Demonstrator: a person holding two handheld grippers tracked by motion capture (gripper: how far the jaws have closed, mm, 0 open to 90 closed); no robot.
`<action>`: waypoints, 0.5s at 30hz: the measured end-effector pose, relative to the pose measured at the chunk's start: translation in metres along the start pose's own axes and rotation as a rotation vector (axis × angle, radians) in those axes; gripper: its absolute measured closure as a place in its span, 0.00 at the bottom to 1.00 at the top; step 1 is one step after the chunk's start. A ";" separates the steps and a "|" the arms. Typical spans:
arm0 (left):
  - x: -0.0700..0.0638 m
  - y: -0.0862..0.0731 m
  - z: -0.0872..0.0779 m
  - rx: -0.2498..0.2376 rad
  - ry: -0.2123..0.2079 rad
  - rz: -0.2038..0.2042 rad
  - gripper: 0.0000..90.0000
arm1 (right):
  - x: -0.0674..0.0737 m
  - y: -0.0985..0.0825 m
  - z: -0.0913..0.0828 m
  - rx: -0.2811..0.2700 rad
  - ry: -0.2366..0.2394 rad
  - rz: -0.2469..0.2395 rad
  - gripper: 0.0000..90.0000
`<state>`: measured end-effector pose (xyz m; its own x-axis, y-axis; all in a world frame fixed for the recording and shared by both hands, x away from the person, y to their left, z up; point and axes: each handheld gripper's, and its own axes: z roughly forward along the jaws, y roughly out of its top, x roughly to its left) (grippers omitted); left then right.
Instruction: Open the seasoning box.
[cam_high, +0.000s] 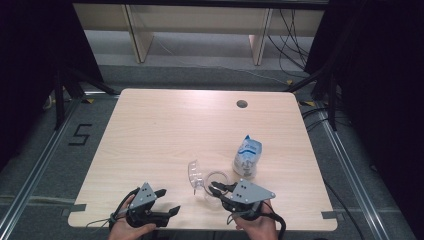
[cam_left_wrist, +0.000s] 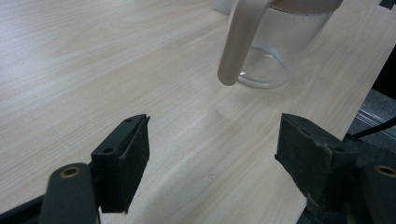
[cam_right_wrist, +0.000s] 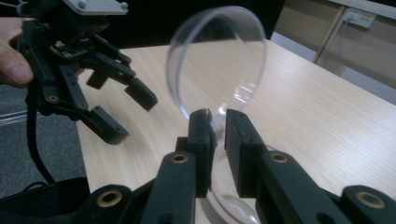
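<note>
A clear jar (cam_high: 216, 181) stands near the table's front edge with its round hinged lid (cam_high: 193, 172) swung up and open to its left. In the right gripper view the lid (cam_right_wrist: 219, 60) stands on edge straight ahead. My right gripper (cam_right_wrist: 220, 119) has its jaws a narrow gap apart around the lid's thin hinge strap, which they do not visibly pinch. That right gripper (cam_high: 214, 188) sits at the jar's near rim. My left gripper (cam_high: 169, 200) hovers open and empty at the front left. Past its jaws (cam_left_wrist: 212, 140) are the jar (cam_left_wrist: 275, 51) and the lid's edge (cam_left_wrist: 238, 42).
A blue-and-white bag (cam_high: 247, 156) stands just behind and to the right of the jar. The wooden table (cam_high: 165, 130) has a round cable hole (cam_high: 242, 104) near its far edge. My left gripper (cam_right_wrist: 126, 112) hangs close to the left of the lid.
</note>
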<state>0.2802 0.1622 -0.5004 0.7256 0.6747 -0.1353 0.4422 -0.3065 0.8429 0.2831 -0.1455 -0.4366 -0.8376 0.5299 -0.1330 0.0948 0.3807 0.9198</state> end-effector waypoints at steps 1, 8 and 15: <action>0.000 0.000 0.000 0.000 0.000 0.000 0.28 | 0.000 0.000 0.000 0.000 0.000 0.000 0.87; -0.002 0.000 0.000 0.001 -0.001 -0.015 0.27 | -0.017 -0.017 -0.024 0.013 -0.073 0.040 0.72; -0.001 0.000 0.000 -0.002 0.001 -0.005 0.26 | -0.033 -0.031 -0.047 -0.021 -0.139 0.084 0.58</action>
<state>0.2797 0.1616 -0.5003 0.7227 0.6770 -0.1392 0.4449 -0.3015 0.8433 0.2824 -0.2099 -0.4433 -0.7446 0.6593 -0.1041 0.1487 0.3160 0.9370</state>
